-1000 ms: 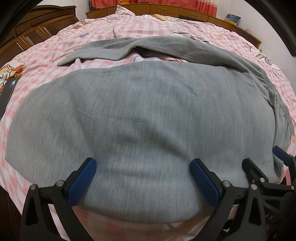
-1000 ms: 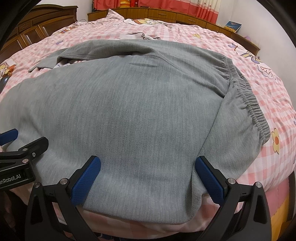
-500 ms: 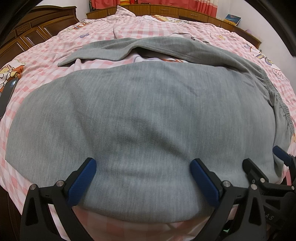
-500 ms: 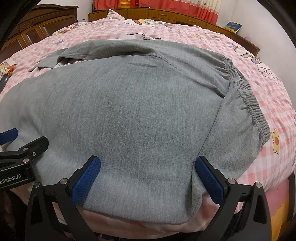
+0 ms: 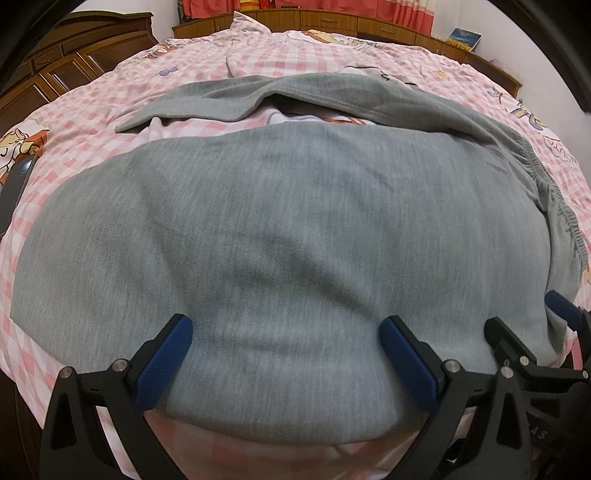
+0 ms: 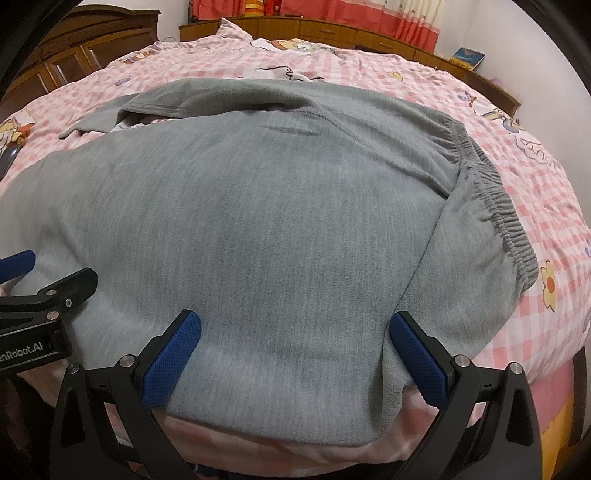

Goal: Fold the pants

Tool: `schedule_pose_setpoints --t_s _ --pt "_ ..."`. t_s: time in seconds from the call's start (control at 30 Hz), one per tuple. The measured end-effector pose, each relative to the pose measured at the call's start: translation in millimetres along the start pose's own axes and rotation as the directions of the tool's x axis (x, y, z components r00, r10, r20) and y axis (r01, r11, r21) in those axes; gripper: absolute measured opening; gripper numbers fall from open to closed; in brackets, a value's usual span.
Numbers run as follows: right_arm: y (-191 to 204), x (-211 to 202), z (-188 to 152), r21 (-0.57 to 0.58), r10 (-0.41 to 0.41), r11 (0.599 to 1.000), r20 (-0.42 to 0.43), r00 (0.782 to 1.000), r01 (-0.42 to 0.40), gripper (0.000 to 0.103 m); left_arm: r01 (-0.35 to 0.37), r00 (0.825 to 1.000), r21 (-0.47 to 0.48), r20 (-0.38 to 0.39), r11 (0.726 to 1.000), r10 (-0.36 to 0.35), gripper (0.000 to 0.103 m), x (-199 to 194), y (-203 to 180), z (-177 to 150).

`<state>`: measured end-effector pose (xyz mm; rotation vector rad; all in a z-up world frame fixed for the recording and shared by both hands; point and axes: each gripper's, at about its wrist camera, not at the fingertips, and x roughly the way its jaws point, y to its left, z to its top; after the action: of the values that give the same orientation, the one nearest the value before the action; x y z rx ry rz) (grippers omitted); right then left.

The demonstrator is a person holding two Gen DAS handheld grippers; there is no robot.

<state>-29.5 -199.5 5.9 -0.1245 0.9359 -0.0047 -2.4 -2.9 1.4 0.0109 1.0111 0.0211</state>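
Grey pants (image 5: 280,229) (image 6: 266,221) lie spread on the bed, near leg across the front, far leg running to the back left, elastic waistband (image 6: 498,218) at the right. My left gripper (image 5: 286,336) hovers open over the near leg's front edge, blue pads wide apart, nothing between them. My right gripper (image 6: 295,328) stands open the same way over the near edge closer to the waistband. In the left wrist view the right gripper (image 5: 528,328) shows at the right edge; in the right wrist view the left gripper (image 6: 48,273) shows at the left edge.
The bed carries a pink checked sheet (image 5: 122,85) with cartoon prints. A dark phone-like slab (image 5: 14,181) lies at the bed's left edge. A dark wooden wardrobe (image 5: 55,70) stands to the left, a wooden headboard shelf (image 6: 332,33) with a book (image 6: 469,57) at the back.
Both grippers have crept slightly forward over the near leg's edge; the pants lie as before and both stay open.
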Motion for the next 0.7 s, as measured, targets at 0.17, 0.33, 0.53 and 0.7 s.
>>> schedule_pose_setpoints --t_s 0.17,0.33,0.53,0.7 --pt "0.0 0.2 -0.4 -0.001 -0.001 1.0 0.006 1.0 0.001 0.103 -0.008 1.0 0.006 0.015 1.0 0.008 0.103 1.2 -2.2 -2.4" --pt "0.3 -0.1 -0.6 -0.004 -0.002 1.0 0.009 1.0 0.002 0.103 -0.007 0.999 0.012 0.036 1.0 0.006 0.103 1.4 -1.8 -4.5" --pt "0.3 -0.1 -1.1 -0.004 -0.001 1.0 0.007 1.0 0.001 0.103 -0.007 0.999 0.011 0.038 1.0 0.006 0.103 1.4 -2.4 -5.5" --pt "1.3 -0.5 -1.6 -0.002 -0.002 1.0 0.007 1.0 0.002 0.103 0.002 0.999 0.019 0.052 1.0 -0.003 0.103 0.2 -2.2 -7.3"
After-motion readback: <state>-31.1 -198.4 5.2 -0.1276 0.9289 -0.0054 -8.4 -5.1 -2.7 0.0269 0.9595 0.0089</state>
